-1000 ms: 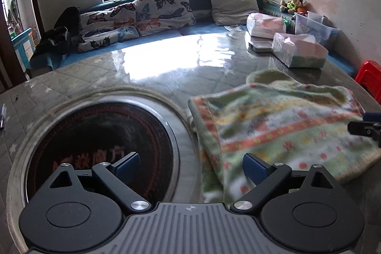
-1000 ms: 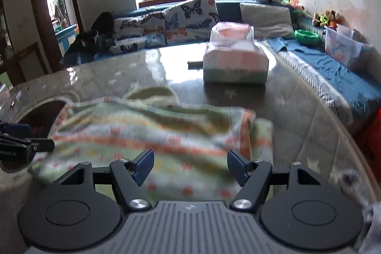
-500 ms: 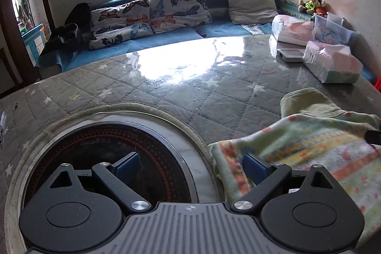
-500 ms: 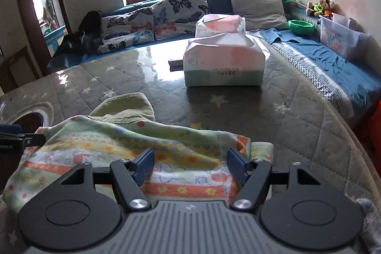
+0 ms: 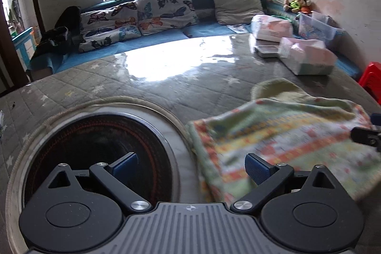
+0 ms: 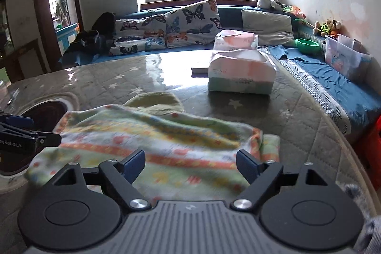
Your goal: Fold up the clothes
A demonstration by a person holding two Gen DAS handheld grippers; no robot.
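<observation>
Folded once already, it seems: striped garment (image 6: 152, 146) lying on the desk (image 6: 114, 85), right of the round burner (image 5: 95, 154). Left gripper (image 5: 190, 166) and right gripper (image 6: 190, 163) with jaws open, holding nothing. More folds probably left.

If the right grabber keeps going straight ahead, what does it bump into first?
Most likely the striped garment: it lies right in front of the open right gripper, between its fingers. Beyond it sits the tissue pack. Depth is hard to judge.
</observation>
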